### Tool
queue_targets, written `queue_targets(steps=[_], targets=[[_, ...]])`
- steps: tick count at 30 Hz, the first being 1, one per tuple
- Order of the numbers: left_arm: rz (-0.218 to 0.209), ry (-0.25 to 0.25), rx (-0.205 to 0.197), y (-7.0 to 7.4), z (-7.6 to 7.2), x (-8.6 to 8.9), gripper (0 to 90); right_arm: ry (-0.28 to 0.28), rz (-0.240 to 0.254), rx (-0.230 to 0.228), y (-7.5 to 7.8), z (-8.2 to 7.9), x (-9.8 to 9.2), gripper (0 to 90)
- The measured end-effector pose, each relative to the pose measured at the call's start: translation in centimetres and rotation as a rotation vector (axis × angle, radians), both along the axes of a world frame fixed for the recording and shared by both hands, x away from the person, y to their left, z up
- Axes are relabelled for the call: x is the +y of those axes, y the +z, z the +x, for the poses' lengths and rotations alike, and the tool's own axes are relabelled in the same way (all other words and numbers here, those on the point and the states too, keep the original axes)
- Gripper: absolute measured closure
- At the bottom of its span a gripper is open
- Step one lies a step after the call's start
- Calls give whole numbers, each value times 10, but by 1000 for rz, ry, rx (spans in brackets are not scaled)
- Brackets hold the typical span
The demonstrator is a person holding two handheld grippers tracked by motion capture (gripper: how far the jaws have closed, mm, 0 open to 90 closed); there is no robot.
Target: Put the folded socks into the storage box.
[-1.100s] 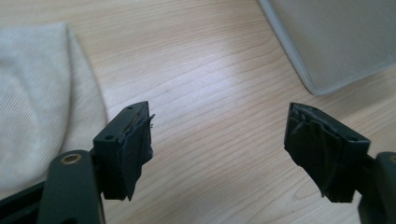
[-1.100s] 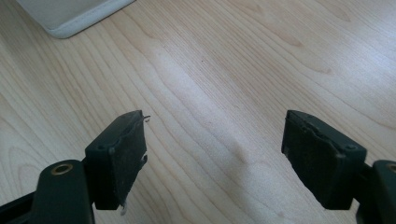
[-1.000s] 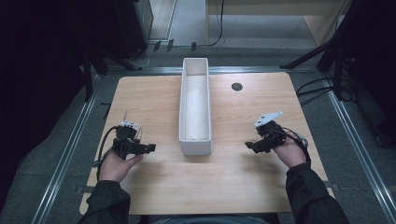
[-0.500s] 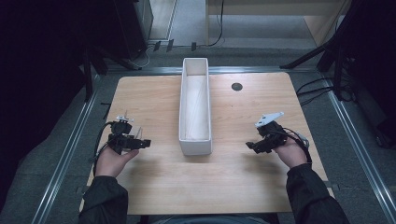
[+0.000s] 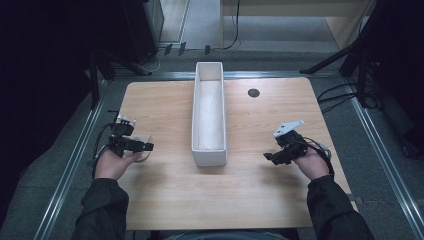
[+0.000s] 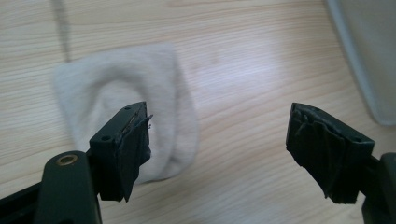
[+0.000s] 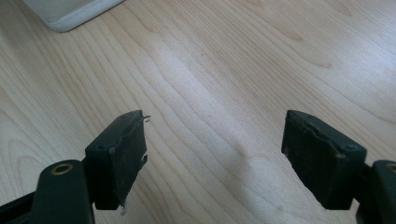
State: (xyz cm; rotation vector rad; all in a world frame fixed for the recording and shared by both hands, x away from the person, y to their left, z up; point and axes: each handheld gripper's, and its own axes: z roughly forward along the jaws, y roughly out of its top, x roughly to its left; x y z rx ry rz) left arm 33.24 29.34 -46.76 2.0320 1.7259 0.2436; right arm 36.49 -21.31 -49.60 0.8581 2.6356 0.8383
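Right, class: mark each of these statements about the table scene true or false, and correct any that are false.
1. The left gripper is clamped on the white sock. False: its jaws stand open, having just been opening, and the sock lies flat on the table beyond them.
2. The long white bin stands in the middle of the table. True.
3. The right gripper holds a sock. False: its open jaws have only bare wood between them.
4. The sock lies on the left gripper's side of the bin. True.
5. The sock is inside the bin. False: it lies on the wood outside it.
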Motion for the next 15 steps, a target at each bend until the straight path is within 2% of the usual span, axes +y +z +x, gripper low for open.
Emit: queue_targets(steps=[3, 6, 12, 15], targets=[[-26, 30, 13, 2, 3, 9, 213, 4, -6, 2, 0, 0, 1, 221], [-3, 29, 31, 4, 7, 13, 212, 8, -6, 3, -1, -1, 2, 222], [10, 48, 38, 7, 15, 24, 212, 15, -8, 7, -1, -1, 4, 222], [27, 49, 65, 3, 23, 28, 203, 15, -8, 3, -1, -1, 3, 222]])
